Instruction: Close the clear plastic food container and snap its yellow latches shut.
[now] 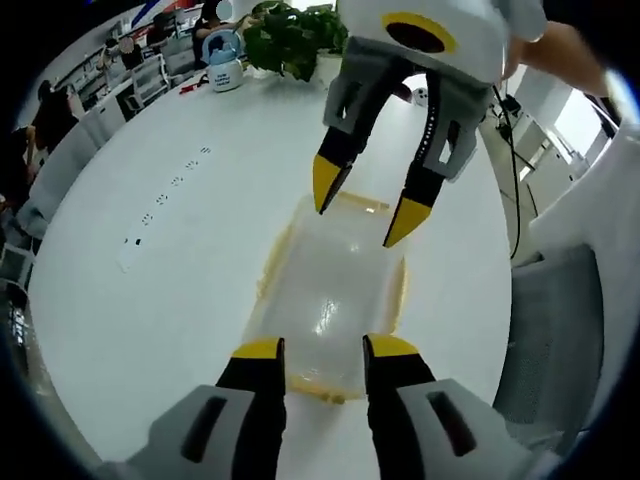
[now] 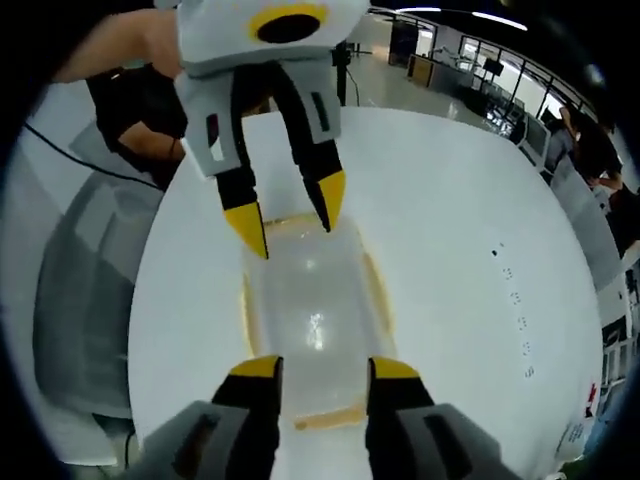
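In the left gripper view, a blue-and-white kettle (image 1: 224, 62) stands at the far left of the round white table (image 1: 150, 300), with a leafy green plant (image 1: 290, 38) just to its right. A small white strip with dark marks (image 1: 133, 252) lies on the tabletop, well left of the task's thing. The clear plastic food container (image 1: 335, 290) rests flat near the middle of the table with its lid on; yellow latches (image 1: 272, 262) run along its rim. The left gripper (image 1: 322, 350) rises from the near edge, its yellow-tipped jaws spread apart over the container's near end and grasping nothing. The right gripper (image 1: 362, 208) comes down from the far side, its jaws also parted, the tips just above the container's far end. A grey chair (image 1: 550, 340) stands at the right of the table.

In the right gripper view, the same container (image 2: 312, 330) lies lengthwise between the two tools. The left gripper (image 2: 290, 215) hangs at the far end, jaws apart, while the right gripper (image 2: 325, 372) is released too, its tips straddling the near end. A person's arm in a dark sleeve (image 2: 135, 90) shows at the far left.
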`<state>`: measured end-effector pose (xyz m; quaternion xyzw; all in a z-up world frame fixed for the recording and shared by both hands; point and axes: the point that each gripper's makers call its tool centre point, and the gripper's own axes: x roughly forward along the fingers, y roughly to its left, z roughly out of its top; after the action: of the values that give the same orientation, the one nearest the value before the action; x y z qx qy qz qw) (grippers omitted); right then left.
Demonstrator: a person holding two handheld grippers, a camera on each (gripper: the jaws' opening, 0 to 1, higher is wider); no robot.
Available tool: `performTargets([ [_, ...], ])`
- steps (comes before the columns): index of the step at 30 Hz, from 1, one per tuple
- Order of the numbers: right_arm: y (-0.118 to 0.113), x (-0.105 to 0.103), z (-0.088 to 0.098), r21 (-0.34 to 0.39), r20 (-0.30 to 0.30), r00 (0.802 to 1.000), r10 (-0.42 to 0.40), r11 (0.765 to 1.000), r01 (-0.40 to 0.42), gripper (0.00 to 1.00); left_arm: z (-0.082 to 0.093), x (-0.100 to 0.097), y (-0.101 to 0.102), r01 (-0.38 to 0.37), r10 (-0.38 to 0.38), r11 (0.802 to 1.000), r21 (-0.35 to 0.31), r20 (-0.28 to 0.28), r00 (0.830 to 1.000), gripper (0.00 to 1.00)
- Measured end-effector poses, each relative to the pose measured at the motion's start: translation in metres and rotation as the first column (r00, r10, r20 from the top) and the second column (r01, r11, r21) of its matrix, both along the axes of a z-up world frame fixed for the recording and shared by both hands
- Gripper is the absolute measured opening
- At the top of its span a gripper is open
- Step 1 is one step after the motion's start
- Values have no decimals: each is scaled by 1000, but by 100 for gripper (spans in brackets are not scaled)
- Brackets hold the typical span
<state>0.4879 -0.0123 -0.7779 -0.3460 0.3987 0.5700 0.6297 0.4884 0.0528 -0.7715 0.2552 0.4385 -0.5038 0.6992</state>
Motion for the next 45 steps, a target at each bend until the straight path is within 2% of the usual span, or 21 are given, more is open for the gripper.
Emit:
performTargets([
  [15,12,-2,2,16,11,999,50,999,-50,31,1,-1,-15,97,-97,995,-2,49,994,29],
  [39,17,8,-1,33,9,999,51,998,-51,31,-4,-3,-27,96,-95,995,-15,48,994,27],
  [45,21,12,3,48,17,998,55,997,-55,31,-5,-4,-28,104,-103,995,-9,53,993,27],
])
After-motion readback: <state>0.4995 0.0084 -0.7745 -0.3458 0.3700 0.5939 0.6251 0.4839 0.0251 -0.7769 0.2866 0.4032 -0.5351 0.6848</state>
